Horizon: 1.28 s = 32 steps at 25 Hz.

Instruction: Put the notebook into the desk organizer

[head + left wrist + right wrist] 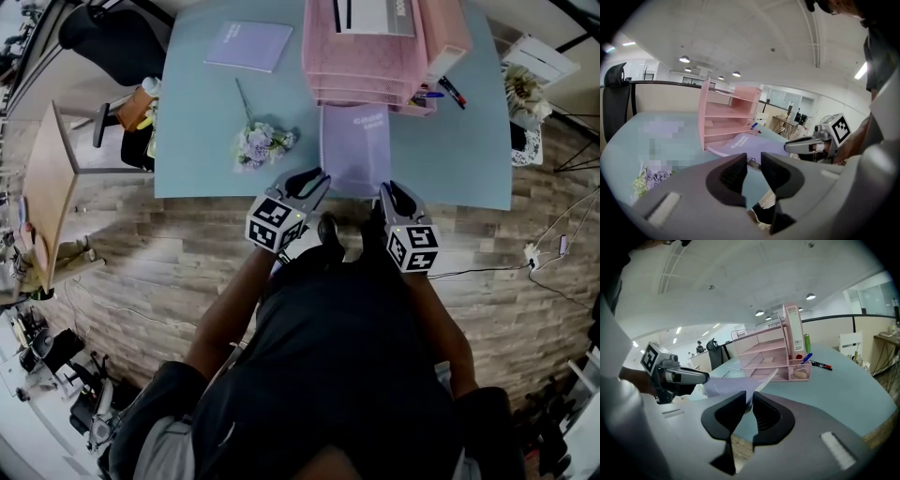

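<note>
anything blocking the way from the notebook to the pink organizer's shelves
Nothing visible does. The notebook lies directly in front of the organizer, its far edge near the open shelves. The flowers lie off to the left, the marker to the right. The right gripper pinches the notebook's near corner.

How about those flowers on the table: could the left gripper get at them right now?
Probably yes. The flowers lie close to the left gripper, with only bare table between them, though its jaws sit at the notebook corner.
</note>
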### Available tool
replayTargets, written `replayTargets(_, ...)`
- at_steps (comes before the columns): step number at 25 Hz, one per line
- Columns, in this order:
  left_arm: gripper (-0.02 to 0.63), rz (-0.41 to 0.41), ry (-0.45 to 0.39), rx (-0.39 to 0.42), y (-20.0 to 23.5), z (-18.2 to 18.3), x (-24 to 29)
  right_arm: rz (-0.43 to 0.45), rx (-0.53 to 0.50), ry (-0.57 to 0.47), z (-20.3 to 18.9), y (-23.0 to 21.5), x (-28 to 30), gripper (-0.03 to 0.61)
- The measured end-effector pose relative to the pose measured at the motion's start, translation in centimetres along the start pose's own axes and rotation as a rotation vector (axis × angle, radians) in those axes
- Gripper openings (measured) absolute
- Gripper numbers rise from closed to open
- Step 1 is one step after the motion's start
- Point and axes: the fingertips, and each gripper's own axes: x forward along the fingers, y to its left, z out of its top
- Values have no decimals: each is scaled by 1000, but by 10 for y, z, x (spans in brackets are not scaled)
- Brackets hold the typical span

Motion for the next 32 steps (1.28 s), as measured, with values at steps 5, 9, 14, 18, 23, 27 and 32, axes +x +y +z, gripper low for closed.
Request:
replayTargets(5, 152, 2, -20, -9, 2, 13, 3, -3, -81, -28, 15, 1, 2, 46)
replayTargets(9, 152, -1, -41, -6, 3, 24, 5, -14, -122, -54, 25, -1, 3, 44)
replayTargets(14, 152, -6, -62, 10, 1, 36, 8, -25, -158, -88, 37, -4, 2, 40)
replayTargets(18, 155, -30, -35, 10, -5, 25, 16, -41, -108, -58, 24, -13, 4, 38)
replayTargets(23, 155, -42, 21, -24, -13, 5, 23, -44, -1, -4, 2, -26, 6, 38)
replayTargets(27, 150, -31, 76, -69, -12, -19, 23, -27, 111, 43, -16, -31, 9, 38)
replayTargets(32, 138, -41, 172, -151, -4, -56, 29, -7, 201, 115, -35, -33, 17, 38)
